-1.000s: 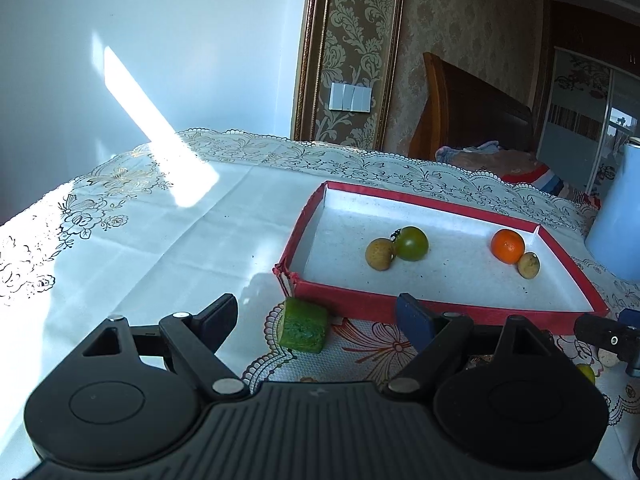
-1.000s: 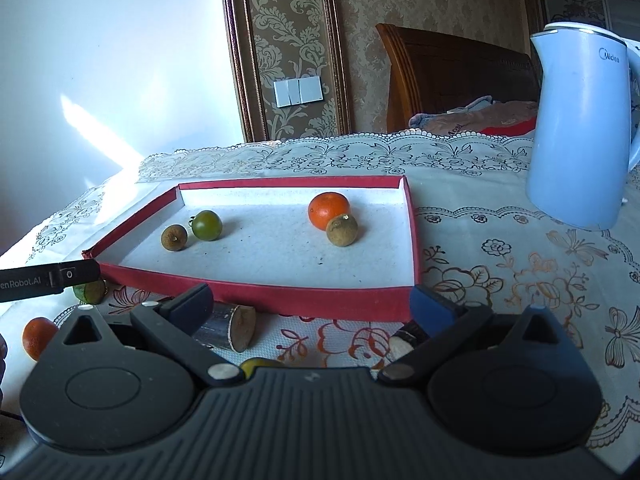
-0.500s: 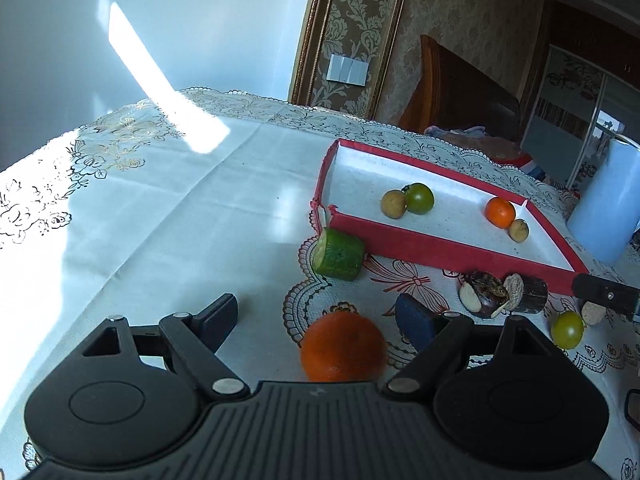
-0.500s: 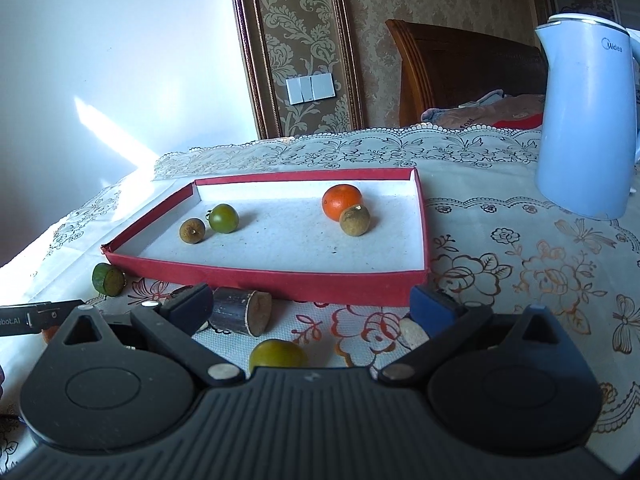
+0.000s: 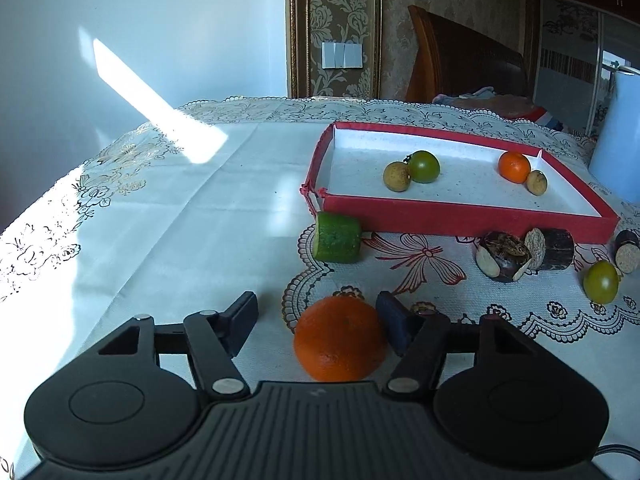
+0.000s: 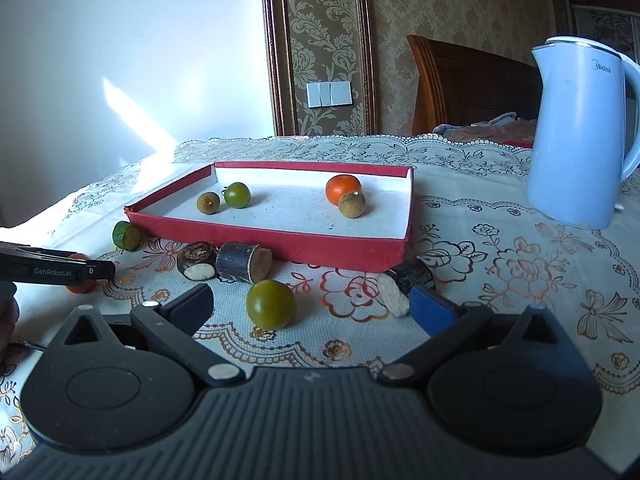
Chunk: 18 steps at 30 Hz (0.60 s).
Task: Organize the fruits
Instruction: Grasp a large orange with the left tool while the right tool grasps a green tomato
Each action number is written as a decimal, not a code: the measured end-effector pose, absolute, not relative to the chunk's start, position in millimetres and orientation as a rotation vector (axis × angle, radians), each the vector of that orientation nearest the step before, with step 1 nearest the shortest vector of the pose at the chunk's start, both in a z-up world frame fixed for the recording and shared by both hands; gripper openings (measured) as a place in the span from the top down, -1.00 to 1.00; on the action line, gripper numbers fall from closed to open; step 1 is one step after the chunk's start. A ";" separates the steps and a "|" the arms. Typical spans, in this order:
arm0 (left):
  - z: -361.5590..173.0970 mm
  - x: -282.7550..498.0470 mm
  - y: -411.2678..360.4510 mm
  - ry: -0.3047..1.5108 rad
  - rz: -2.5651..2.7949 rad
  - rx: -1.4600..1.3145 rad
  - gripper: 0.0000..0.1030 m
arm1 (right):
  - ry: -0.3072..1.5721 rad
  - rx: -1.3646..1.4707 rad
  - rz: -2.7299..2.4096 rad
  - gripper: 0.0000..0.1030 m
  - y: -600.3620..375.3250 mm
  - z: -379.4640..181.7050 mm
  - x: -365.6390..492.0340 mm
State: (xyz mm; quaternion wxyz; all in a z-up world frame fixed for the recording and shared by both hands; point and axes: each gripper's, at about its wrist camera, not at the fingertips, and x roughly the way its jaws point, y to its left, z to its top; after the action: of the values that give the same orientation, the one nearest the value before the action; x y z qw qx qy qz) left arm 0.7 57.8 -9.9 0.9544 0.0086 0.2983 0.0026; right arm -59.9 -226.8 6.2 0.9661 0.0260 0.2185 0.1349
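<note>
An orange (image 5: pixel 340 340) lies on the tablecloth between the fingers of my left gripper (image 5: pixel 318 322). Its jaws are closing: the right pad touches the fruit, while the left pad (image 5: pixel 242 320) still stands apart from it. My right gripper (image 6: pixel 315 306) is open around a green tomato (image 6: pixel 271 305), touching it on neither side. The red tray (image 5: pixel 460 224) (image 6: pixel 280 246) holds two longans, a green tomato (image 5: pixel 424 166) and a small orange (image 5: pixel 514 166). In the right wrist view the left gripper's finger (image 6: pixel 60 270) shows at the left edge.
In front of the tray lie a cucumber piece (image 5: pixel 338 236), two dark stubs (image 5: pixel 504 256) (image 5: pixel 554 244) and another stub (image 6: pixel 404 282) by my right finger. A blue kettle (image 6: pixel 576 140) stands at the right. A wooden headboard rises behind the table.
The left gripper drew back from the tray until the orange lay between its fingers, and its jaws narrowed. The right gripper also pulled back, bringing the green tomato between its fingers.
</note>
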 end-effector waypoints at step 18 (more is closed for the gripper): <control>-9.8 -2.0 55.6 0.600 -0.034 0.028 0.20 | 0.560 -0.053 0.344 -0.76 -189.8 -0.6 -36.4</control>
State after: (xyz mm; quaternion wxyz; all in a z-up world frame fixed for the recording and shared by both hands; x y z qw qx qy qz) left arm -2.0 55.6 -9.8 0.9552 0.0136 0.2953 -0.0166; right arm -36.4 -189.8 -0.6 0.9462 -0.0258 0.2751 0.1687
